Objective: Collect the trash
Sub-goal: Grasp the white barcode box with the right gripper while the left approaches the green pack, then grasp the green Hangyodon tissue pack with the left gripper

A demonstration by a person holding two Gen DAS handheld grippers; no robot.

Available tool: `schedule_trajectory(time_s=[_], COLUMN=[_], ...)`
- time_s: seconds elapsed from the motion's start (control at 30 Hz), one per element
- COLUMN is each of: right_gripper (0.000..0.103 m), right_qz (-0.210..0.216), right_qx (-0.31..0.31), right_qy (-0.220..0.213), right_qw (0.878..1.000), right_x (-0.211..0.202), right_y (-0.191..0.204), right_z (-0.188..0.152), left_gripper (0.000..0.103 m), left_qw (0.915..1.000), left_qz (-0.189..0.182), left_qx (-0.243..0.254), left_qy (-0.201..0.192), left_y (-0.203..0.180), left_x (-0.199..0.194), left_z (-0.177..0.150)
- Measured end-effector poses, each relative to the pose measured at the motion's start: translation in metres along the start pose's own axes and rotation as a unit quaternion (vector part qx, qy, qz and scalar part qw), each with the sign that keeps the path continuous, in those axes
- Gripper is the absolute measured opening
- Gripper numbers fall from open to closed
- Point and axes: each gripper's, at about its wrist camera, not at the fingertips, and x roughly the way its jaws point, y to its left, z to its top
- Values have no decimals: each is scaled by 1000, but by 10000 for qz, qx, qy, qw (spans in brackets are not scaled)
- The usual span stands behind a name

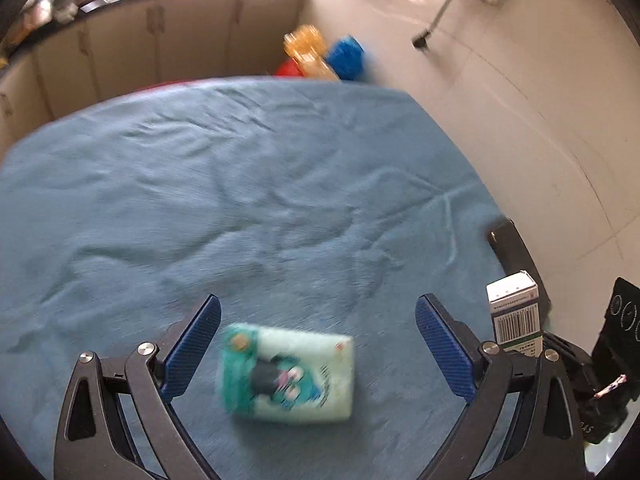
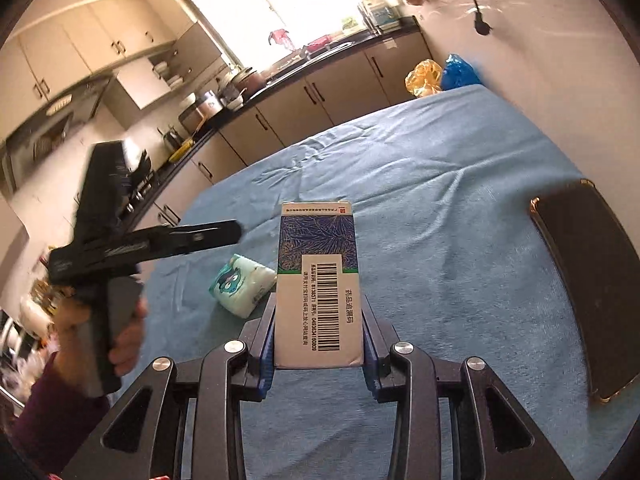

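A green and white tissue pack point(image 1: 286, 374) lies on the blue tablecloth point(image 1: 240, 200), between the wide-open fingers of my left gripper point(image 1: 318, 338), which hovers just above it. It also shows in the right wrist view point(image 2: 240, 288). My right gripper point(image 2: 318, 334) is shut on a white and blue medicine box with a barcode point(image 2: 318, 280), held above the cloth. The box also shows in the left wrist view point(image 1: 516, 312). The left gripper appears in the right wrist view point(image 2: 160, 240), held by a hand.
A black phone point(image 2: 592, 280) lies near the table's right edge. Orange point(image 1: 306, 50) and blue point(image 1: 346, 56) bags sit on the floor beyond the table. Kitchen cabinets point(image 1: 160, 48) and a cluttered counter run behind it.
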Motion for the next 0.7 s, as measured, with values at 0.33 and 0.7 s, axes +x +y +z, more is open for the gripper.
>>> schedule_trajectory(time_s=[0.33, 0.7], right_gripper=[38, 39], right_qz=[196, 165], right_qx=[280, 262], right_qy=[-24, -23], right_qw=[9994, 9995], right_x=[-5, -4], right_y=[-8, -11], right_z=[2, 0], left_gripper=[97, 97], left_qw=[9927, 9996], left_qz=[-708, 227], left_qx=[142, -43], left_qy=[961, 172], left_y=[3, -26], left_x=[9, -21], left_z=[-34, -94])
